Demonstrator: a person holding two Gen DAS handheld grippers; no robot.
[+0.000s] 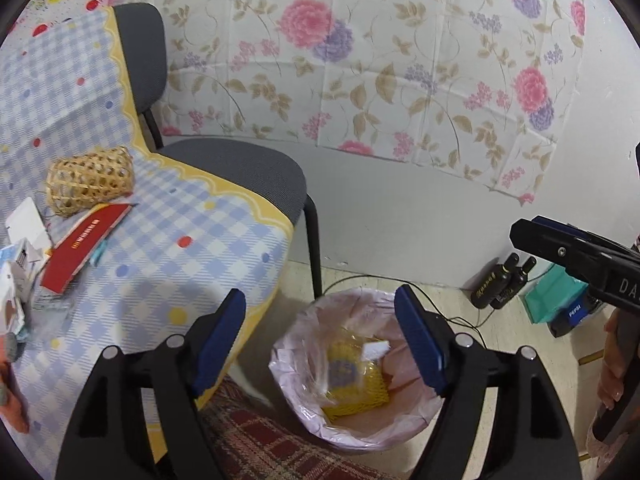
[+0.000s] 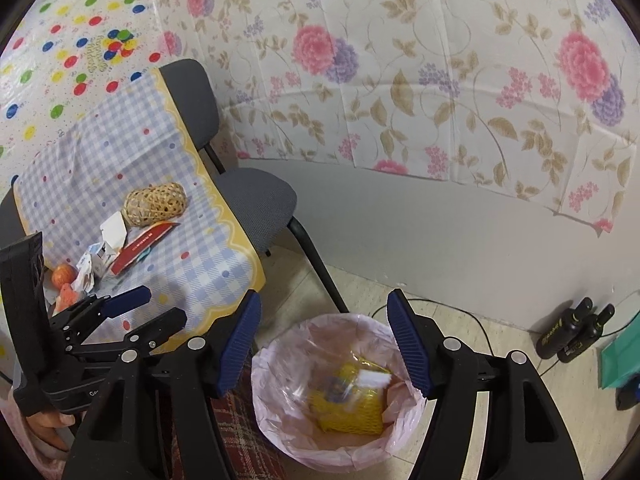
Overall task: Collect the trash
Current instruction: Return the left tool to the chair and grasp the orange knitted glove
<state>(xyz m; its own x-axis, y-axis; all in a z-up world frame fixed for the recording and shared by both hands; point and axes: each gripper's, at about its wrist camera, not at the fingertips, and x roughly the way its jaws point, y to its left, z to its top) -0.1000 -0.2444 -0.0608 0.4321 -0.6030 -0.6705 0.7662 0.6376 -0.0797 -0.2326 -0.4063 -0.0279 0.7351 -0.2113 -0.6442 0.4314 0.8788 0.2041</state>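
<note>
1. Both pairs of fingers stand wide apart with nothing between them: the left gripper (image 1: 320,340) and the right gripper (image 2: 324,342) each hang above the waste bin (image 2: 276,408).
2. Below them on the floor, the bin is lined with a pale pink bag (image 1: 288,364); inside lie a yellow foam net (image 2: 352,416), a clear plastic wrapper (image 1: 336,372) and a white scrap (image 2: 374,378).
3. Beside the bin, to the left, stands the bench under a blue checked cloth (image 1: 180,240) with a yellow scalloped border.
4. On that cloth more trash lies in a heap: torn white cartons (image 2: 98,258), a red envelope (image 1: 84,244) and a woven bamboo basket (image 2: 156,202) on its side, touching the envelope's far end.
5. An orange fruit (image 2: 64,274) sits at the near edge of the heap.
6. Behind the bench is a grey chair (image 1: 248,172), partly covered by the cloth.
7. Farther right, two dark bottles (image 2: 576,330) stand against the wall, under a floral sheet (image 2: 420,80).
</note>
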